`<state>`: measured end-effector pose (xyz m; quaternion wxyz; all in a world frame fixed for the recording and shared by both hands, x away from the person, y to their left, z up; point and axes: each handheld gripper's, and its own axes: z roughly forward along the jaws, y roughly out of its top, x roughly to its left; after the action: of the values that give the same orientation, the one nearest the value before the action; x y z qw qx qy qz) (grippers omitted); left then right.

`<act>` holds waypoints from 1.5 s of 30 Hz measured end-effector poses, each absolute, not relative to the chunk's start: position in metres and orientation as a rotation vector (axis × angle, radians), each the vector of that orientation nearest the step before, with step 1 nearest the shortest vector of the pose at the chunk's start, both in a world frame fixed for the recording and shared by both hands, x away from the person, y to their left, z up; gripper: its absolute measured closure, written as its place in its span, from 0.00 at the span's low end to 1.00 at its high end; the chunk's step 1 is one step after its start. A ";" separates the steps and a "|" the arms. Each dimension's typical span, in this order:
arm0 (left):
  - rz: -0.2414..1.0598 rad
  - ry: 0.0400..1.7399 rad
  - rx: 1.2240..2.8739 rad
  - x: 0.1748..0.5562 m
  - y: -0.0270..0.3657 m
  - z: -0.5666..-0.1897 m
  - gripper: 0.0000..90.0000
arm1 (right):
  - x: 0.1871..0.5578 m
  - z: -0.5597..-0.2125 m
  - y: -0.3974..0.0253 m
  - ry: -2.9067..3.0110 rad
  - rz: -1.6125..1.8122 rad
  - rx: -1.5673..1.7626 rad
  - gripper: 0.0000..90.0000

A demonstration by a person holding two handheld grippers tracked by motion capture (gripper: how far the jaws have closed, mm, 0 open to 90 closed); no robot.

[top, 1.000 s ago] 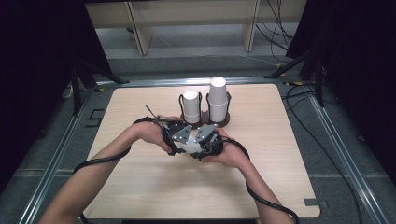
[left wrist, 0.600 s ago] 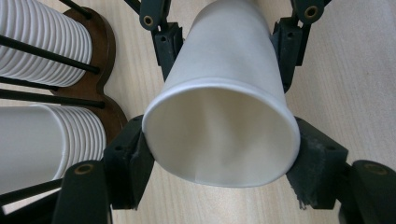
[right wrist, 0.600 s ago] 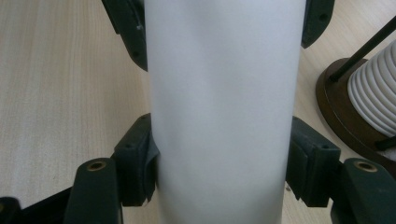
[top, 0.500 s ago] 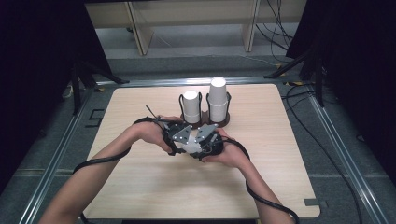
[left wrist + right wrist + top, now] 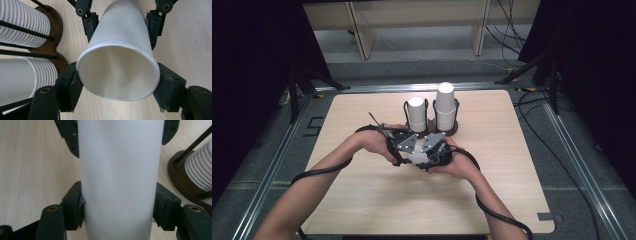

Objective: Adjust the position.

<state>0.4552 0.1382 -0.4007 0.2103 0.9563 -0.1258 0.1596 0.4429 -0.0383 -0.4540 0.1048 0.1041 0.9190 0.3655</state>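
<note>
A single white paper cup (image 5: pixel 117 57) lies sideways between both grippers, just above the table's middle. In the left gripper view its open mouth faces the camera, and my left gripper (image 5: pixel 117 87) is shut on it near the rim. In the right gripper view my right gripper (image 5: pixel 120 210) is shut on the same cup (image 5: pixel 120 177) along its side wall. From the high view the two grippers, left (image 5: pixel 404 146) and right (image 5: pixel 438 150), sit pressed close together in the person's hands, with a bit of the cup (image 5: pixel 416 157) showing between them.
Just beyond the grippers stands a dark wooden holder (image 5: pixel 453 131) with black rods. It carries two stacks of upturned white cups, a shorter one (image 5: pixel 416 112) and a taller one (image 5: pixel 445 104). Cables trail from both grippers toward the table's front edge.
</note>
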 end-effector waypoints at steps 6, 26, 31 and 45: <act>0.416 -0.320 2.671 0.454 0.138 -0.402 0.33 | 0.443 -0.454 -0.038 2.713 1.080 0.306 0.41; 0.524 -0.171 2.496 0.457 0.154 -0.399 0.20 | 0.440 -0.466 -0.071 2.492 1.240 0.490 0.39; 0.555 -0.069 2.405 0.456 0.163 -0.401 0.20 | 0.433 -0.466 -0.088 2.352 1.299 0.669 0.39; 0.612 0.243 2.188 0.440 0.203 -0.418 0.21 | 0.425 -0.463 -0.136 2.025 1.388 1.017 0.39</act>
<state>0.4399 0.2031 -0.4177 0.4153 0.8711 0.0966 0.2437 0.4253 -0.1356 -0.4633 0.2397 0.3715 0.7398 0.5072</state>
